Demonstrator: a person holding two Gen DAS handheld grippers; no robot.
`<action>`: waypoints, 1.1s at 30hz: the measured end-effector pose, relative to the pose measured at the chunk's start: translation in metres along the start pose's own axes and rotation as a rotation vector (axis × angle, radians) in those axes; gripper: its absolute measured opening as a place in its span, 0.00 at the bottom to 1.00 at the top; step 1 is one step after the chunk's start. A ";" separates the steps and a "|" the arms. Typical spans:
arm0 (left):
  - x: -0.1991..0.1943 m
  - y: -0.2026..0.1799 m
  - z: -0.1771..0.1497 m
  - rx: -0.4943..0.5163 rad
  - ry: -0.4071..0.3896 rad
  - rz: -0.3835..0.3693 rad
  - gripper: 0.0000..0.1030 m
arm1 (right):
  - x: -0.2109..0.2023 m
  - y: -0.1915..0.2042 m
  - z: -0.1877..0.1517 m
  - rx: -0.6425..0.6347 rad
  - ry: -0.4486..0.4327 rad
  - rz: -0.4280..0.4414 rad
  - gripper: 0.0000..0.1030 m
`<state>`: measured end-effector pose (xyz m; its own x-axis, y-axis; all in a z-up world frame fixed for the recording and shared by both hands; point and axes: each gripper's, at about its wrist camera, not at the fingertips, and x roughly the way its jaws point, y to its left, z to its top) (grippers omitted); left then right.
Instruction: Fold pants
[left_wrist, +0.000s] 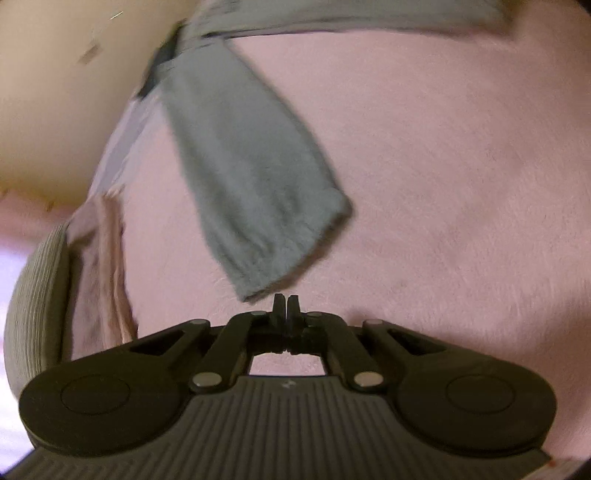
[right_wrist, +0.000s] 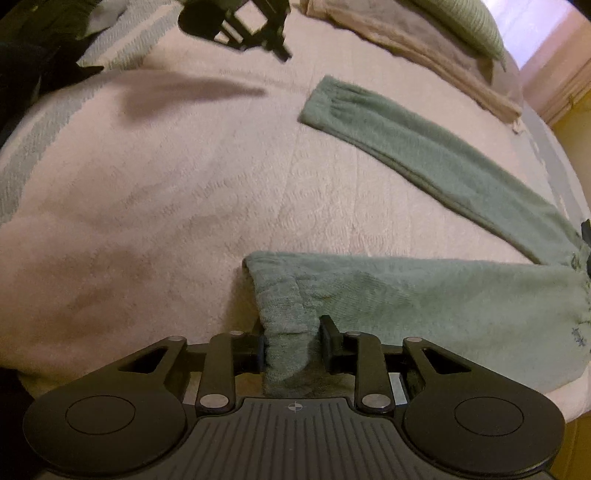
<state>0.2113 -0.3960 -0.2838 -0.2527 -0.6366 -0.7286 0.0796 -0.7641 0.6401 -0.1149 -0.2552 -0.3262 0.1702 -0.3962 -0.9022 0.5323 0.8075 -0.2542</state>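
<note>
Pants (right_wrist: 424, 295) are a fuzzy sage-green pair, kind of fleecy knit, with gathered elastic cuffs at the ankles. They're lying on a pale pinkish blanket (right_wrist: 166, 221) that covers the bed, legs splayed apart in a V so the two cuffs sit well apart while the legs meet at the edge of the right wrist view. There's some small dark stitched pattern near the waist end, too small to make out.

Near leg's cuff is bunched up and sitting right between the fingers of the right gripper (right_wrist: 293, 345). Jaws are about a cuff-width apart with the fabric filling the gap, and both pads look like they're touching the cloth, so it has hold of that cuff.

Far leg lies flat on the blanket, running diagonally, cuff (right_wrist: 325, 101) pointing away from the near leg. Left gripper (left_wrist: 285, 306) is hovering just past the tip of that cuff, fingers pressed together with nothing between them. In the right wrist view you can see it floating above the blanket, with its blurry shadow on the blanket below.

Beyond the far leg there's a beige folded blanket (right_wrist: 406, 40) and a ribbed green pillow (right_wrist: 465, 22). Left wrist view is pretty motion-blurred, so the pants' fabric detail is mushy there.
</note>
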 end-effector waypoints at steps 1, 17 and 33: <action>0.000 0.005 0.004 -0.045 0.010 0.010 0.00 | 0.000 0.001 0.000 -0.010 -0.005 -0.005 0.47; -0.041 0.097 0.100 -0.707 0.075 0.042 0.25 | -0.061 -0.171 -0.019 0.435 -0.106 -0.102 0.62; 0.119 0.240 0.333 -0.939 0.034 0.076 0.45 | 0.016 -0.615 -0.156 0.856 -0.240 -0.190 0.62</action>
<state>-0.1203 -0.6208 -0.1356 -0.1873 -0.6796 -0.7093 0.8433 -0.4815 0.2386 -0.5686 -0.6899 -0.2380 0.1337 -0.6471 -0.7506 0.9868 0.1566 0.0408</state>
